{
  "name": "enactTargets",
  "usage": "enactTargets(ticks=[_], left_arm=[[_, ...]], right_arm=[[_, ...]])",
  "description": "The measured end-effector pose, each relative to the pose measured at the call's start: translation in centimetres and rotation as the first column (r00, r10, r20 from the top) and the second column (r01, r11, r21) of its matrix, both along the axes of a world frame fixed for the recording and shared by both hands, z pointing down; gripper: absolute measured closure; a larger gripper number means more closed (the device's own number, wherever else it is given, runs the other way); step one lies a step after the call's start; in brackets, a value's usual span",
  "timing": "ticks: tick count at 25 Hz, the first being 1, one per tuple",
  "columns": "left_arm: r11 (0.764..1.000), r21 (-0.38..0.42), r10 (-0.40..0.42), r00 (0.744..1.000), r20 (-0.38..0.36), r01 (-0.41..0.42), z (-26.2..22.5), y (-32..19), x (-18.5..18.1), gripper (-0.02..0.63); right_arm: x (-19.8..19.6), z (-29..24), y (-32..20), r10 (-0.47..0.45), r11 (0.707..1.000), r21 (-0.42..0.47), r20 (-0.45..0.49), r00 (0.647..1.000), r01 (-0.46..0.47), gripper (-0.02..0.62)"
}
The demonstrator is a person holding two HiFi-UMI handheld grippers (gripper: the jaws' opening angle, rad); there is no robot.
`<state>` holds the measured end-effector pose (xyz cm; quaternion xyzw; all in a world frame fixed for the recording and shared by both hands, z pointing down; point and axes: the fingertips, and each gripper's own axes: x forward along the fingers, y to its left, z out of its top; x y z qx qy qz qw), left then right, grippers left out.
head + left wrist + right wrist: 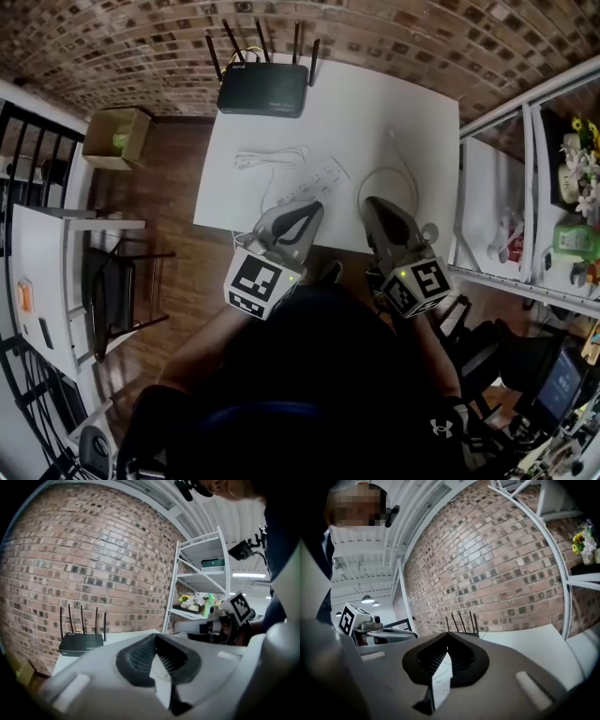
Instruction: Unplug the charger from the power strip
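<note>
Both tongs are pressed shut with nothing between them. The left tongs (pixel 309 211) and right tongs (pixel 373 204) hang above the near edge of the desk (pixel 403 103), aimed almost level at the brick wall (pixel 394 33). Each one's own view shows ribbed black pads meeting on bare air.

The power strip (pixel 311 186) lies slantwise on the desk just beyond their tips. It is a long, flat bar of smooth white plastic. I cannot pick the charger out from it, white on white and small, so I can't say whether it is seated.

A thin white cable (pixel 401 178) loops to the right of the strip, and another lead (pixel 270 155) lies slack behind it. A matte black router (pixel 263 89) with four stiff aerials stands at the far edge.

I judge that no grasp is in hand. If the plug is in, I would next open both tongs and drop them to the strip. One would pin the slick bar flat. The other would pinch the charger's body and draw it straight out.
</note>
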<state>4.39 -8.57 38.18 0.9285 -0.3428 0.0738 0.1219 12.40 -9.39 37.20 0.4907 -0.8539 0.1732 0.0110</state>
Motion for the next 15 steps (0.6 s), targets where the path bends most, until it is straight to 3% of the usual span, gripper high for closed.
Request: enactTargets(ticks=[5, 15], left_arm=[[0.998, 0.063, -0.028, 1.0, -0.012, 0.029, -1.5, 0.0, -0.5, 0.601], [0.997, 0.066, -0.032, 0.999, -0.011, 0.032, -1.4, 0.5, -0.5, 0.601]], right_arm=[[-0.7, -1.6, 0.7, -0.014, 0.997, 0.079, -0.053, 0.999, 0.018, 0.584], [-1.4, -2.1, 1.5, -0.031, 0.995, 0.093, -0.072, 0.997, 0.038, 0.584]])
